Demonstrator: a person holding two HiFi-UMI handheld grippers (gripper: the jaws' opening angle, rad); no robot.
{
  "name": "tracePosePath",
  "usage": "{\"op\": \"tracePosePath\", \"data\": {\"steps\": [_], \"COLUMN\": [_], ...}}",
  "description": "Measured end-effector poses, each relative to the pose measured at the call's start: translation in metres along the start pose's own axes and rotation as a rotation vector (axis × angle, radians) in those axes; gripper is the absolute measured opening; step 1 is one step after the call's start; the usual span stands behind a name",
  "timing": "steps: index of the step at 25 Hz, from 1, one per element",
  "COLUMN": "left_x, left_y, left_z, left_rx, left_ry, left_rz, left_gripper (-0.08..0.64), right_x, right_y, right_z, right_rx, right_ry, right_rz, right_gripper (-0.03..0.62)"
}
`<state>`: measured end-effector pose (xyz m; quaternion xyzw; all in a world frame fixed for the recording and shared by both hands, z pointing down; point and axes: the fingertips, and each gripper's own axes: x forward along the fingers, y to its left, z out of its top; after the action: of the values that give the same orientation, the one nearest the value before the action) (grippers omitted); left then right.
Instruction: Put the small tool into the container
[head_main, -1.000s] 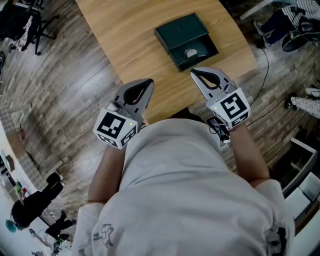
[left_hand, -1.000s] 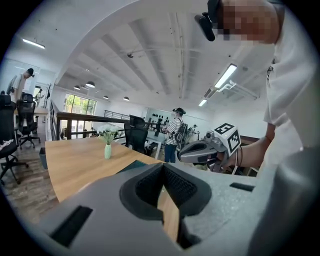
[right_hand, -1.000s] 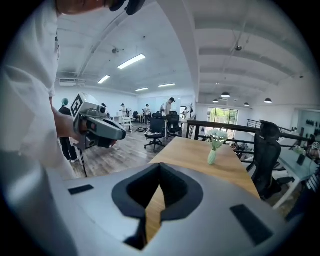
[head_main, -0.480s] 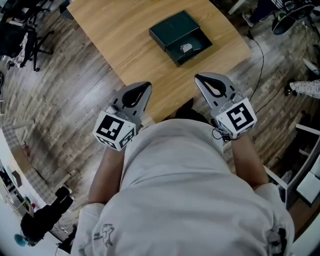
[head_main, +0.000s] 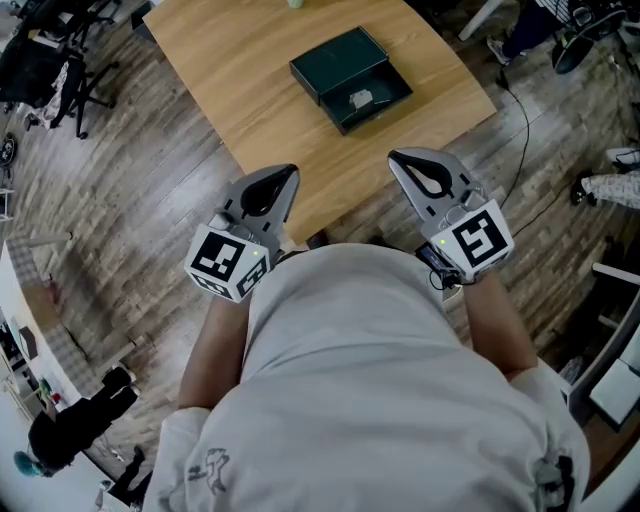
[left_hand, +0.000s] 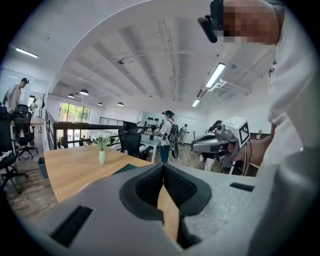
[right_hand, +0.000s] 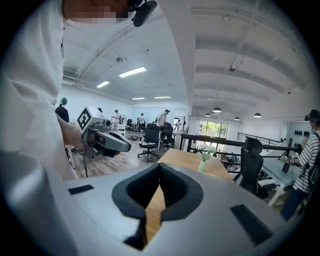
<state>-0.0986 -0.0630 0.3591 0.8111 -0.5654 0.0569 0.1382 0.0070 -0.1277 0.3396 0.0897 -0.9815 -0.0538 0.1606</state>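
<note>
Centre left, grey left hand-held gripper (head_main: 290, 172), centre right, grey right hand-held gripper (head_main: 394, 158), both with jaws pressed together, empty, over near edge of light wooden desk (head_main: 250, 100), upper centre, dark green rectangular container (head_main: 335, 60), small silvery tool (head_main: 360, 98) lying in its open tray.

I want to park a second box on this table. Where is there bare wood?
Broad bare wood lies on the table left of the dark green box, and again between that box and the table's near edge. The tightest spot is the narrower strip between the box and the table's right edge.
</note>
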Motion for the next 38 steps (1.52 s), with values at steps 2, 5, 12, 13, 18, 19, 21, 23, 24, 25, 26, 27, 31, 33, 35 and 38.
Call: {"op": "tracePosePath", "data": {"steps": [2, 5, 12, 13, 18, 19, 21, 23, 24, 25, 26, 27, 31, 33, 35, 38], "left_x": [0.004, 0.012, 0.018, 0.018, 0.011, 0.009, 0.005, 0.001, -0.001, -0.004, -0.008, -0.013, -0.037, -0.054, -0.073, -0.103], "left_y": [-0.015, -0.04, -0.11, -0.118, -0.155, -0.161, -0.171, -0.179, -0.182, -0.184, -0.186, -0.188, -0.193, -0.195, -0.194, -0.192], "left_z": [-0.001, -0.004, -0.018, -0.021, -0.025, -0.026, -0.027, -0.027, -0.027, -0.027, -0.027, -0.027, -0.027, -0.027, -0.029, -0.03], "left_rx": [0.003, -0.003, -0.017, -0.019, -0.019, -0.02, -0.019, -0.016, -0.013, -0.011, -0.009, -0.007, 0.01, 0.014, 0.015, 0.025], "left_ry": [0.003, 0.009, 0.017, 0.022, 0.033, 0.032, 0.027, 0.02, 0.015, 0.01, 0.005, 0.0, -0.01, -0.012, -0.018, -0.041], "left_rz": [0.017, 0.033, 0.075, 0.077, 0.077, 0.075, 0.068, 0.055, 0.048, 0.039, 0.031, 0.023, -0.006, -0.017, -0.022, -0.021], "left_gripper": [0.006, 0.006, 0.006, 0.006, 0.006, 0.006, 0.006, 0.006, 0.006, 0.006, 0.006, 0.006, 0.006, 0.006, 0.006, 0.006], "right_x": [-0.015, -0.042, -0.11, -0.117, -0.144, -0.149, -0.156, -0.16, -0.162, -0.164, -0.166, -0.167, -0.173, -0.174, -0.174, -0.174], "right_y": [-0.001, -0.004, 0.0, 0.002, 0.011, 0.014, 0.023, 0.033, 0.038, 0.044, 0.049, 0.055, 0.081, 0.097, 0.115, 0.14], "right_z": [-0.004, -0.013, -0.038, -0.042, -0.052, -0.052, -0.053, -0.052, -0.052, -0.051, -0.051, -0.05, -0.042, -0.037, -0.035, -0.032], "right_rx": [-0.005, -0.006, 0.01, 0.013, 0.048, 0.052, 0.055, 0.056, 0.055, 0.055, 0.055, 0.056, 0.061, 0.063, 0.061, 0.072], "right_ry": [-0.009, -0.013, -0.023, -0.019, -0.02, -0.022, -0.026, -0.031, -0.034, -0.035, -0.033, -0.031, -0.038, -0.04, -0.029, -0.021], "right_rz": [0.014, 0.03, 0.073, 0.083, 0.118, 0.121, 0.13, 0.135, 0.132, 0.126, 0.119, 0.111, 0.086, 0.078, 0.072, 0.055], "right_gripper": [0.006, 0.006, 0.006, 0.006, 0.006, 0.006, 0.006, 0.006, 0.006, 0.006, 0.006, 0.006, 0.006, 0.006, 0.006, 0.006]}}
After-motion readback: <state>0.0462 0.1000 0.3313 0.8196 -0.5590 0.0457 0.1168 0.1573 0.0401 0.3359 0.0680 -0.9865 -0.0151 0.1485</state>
